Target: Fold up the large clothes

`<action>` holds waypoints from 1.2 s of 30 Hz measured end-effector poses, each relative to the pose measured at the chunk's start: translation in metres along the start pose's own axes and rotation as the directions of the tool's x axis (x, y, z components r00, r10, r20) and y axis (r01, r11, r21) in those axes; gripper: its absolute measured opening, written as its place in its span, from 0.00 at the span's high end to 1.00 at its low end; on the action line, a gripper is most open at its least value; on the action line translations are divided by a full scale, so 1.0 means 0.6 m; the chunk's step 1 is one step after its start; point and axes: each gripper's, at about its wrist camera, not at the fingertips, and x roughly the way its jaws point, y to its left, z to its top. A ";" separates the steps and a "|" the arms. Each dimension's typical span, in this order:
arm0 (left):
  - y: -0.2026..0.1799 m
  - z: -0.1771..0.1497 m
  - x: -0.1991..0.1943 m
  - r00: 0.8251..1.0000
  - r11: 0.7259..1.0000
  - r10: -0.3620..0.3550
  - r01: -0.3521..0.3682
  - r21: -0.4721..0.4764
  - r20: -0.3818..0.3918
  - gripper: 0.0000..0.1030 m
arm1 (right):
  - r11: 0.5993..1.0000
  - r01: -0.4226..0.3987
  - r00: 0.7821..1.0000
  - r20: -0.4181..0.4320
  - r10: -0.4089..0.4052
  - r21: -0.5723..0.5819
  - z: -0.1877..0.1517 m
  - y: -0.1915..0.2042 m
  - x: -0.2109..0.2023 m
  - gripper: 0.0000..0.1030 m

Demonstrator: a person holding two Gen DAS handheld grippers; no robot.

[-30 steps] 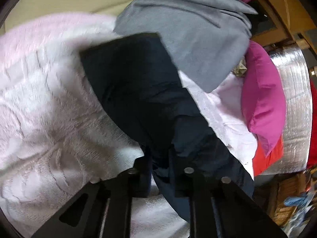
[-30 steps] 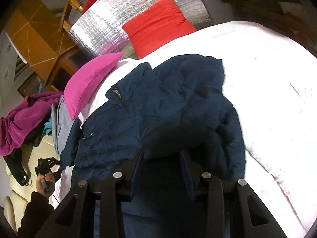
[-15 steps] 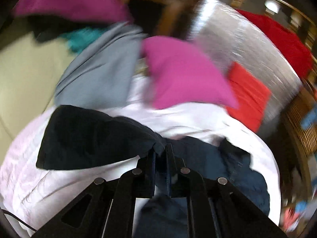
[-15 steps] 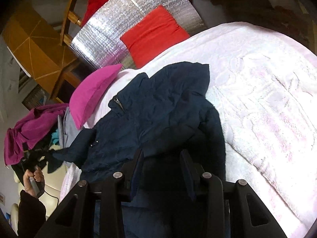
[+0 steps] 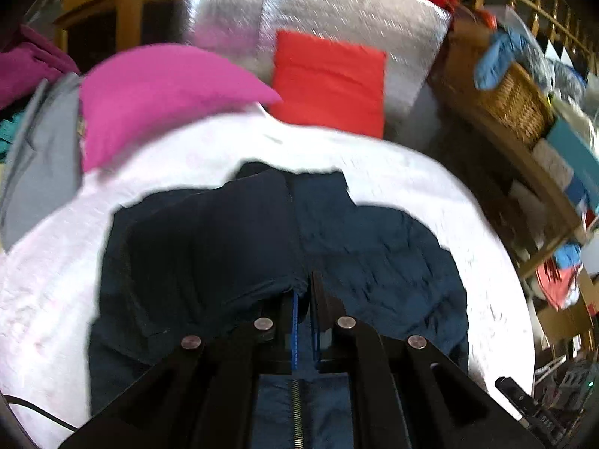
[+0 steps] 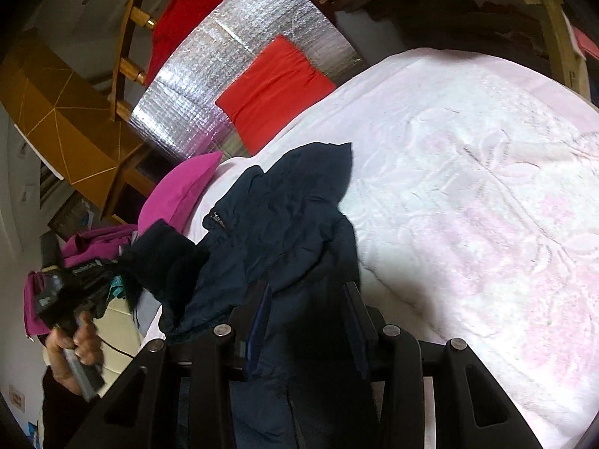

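A dark navy padded jacket lies on a white and pink bedspread. My left gripper is shut on the jacket's sleeve, which is lifted and draped across the jacket's left half. In the right wrist view the same jacket runs from the pillows down to my right gripper. Bunched fabric of the jacket's near edge sits between that gripper's fingers, which are closed on it. At the left of that view a hand holds the left gripper with the dark sleeve hanging from it.
A pink pillow and a red cushion lean on a silver foil panel at the bed's head. Grey and purple clothes are piled at the left. A wooden shelf with a wicker basket stands on the right.
My left gripper has swung the sleeve up and across from the clothes pile side to over the jacket's body. The right gripper has drawn back a little with the jacket's edge.
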 end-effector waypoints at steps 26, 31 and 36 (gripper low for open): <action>0.254 -0.131 -0.054 0.989 0.767 0.134 -0.064 -0.638 0.063 0.37 | 0.979 -0.024 0.990 -0.143 -0.005 -0.201 -0.024 0.144 0.087 0.47; 0.265 -0.141 -0.025 0.967 0.707 0.249 -0.147 -0.691 0.049 0.39 | 0.937 -0.055 0.976 -0.215 -0.021 -0.344 -0.048 0.238 0.130 0.31; 0.263 -0.153 0.029 0.978 0.744 0.204 -0.179 -0.643 -0.036 0.69 | 0.826 -0.034 0.962 -0.241 -0.125 -0.563 -0.082 0.313 0.183 0.23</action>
